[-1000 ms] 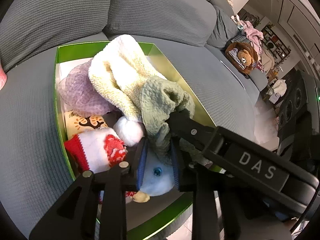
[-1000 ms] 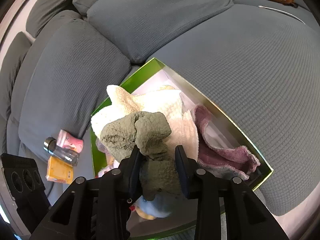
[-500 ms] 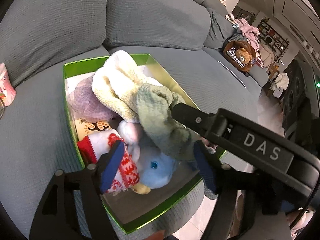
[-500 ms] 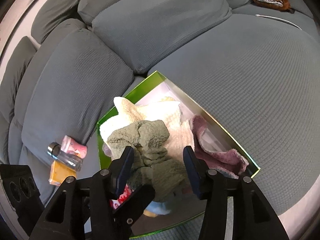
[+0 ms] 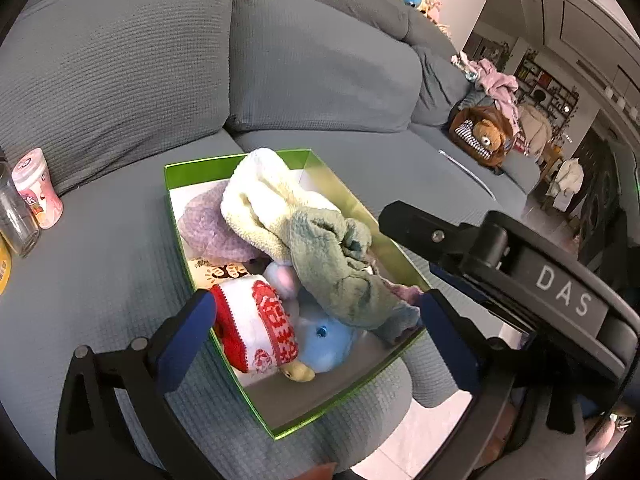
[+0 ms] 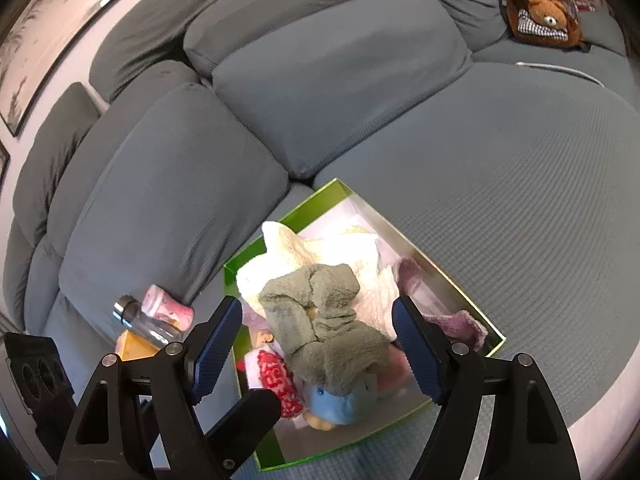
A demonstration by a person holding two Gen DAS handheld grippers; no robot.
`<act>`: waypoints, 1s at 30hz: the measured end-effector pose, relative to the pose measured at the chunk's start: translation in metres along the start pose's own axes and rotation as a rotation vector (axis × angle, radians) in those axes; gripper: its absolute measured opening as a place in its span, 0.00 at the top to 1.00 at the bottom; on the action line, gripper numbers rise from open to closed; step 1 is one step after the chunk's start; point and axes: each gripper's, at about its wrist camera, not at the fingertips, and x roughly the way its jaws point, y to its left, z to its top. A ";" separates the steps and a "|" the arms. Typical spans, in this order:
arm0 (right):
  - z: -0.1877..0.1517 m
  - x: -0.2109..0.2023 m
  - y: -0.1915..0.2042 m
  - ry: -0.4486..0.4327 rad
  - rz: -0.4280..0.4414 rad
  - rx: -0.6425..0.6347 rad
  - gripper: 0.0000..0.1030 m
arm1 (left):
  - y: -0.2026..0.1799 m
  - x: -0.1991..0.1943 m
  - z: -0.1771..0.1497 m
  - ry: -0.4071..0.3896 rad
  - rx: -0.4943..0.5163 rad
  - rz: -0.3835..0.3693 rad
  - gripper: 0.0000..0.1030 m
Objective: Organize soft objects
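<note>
A green box sits on the grey sofa seat, filled with soft things. A sage green cloth lies loose on top, over a cream fleece, a lilac cloth, a red and white knit piece and a blue plush. My left gripper hangs above the box's near end, jaws still opening wide, nothing pinched. My right gripper also hovers above the box, jaws opening, the green cloth below them untouched.
A pink canister, a clear bottle and a yellow pack stand on the seat left of the box. A brown teddy bear lies far along the sofa. The right gripper's body crosses the left view.
Both grippers let go of the green cloth, opened wide and rose back from the box. The cloth dropped and now lies draped over the blue plush and the cream fleece.
</note>
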 end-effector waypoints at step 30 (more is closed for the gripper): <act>-0.005 -0.045 0.013 -0.128 -0.098 -0.060 0.17 | -0.004 -0.039 -0.008 -0.012 -0.039 -0.018 0.01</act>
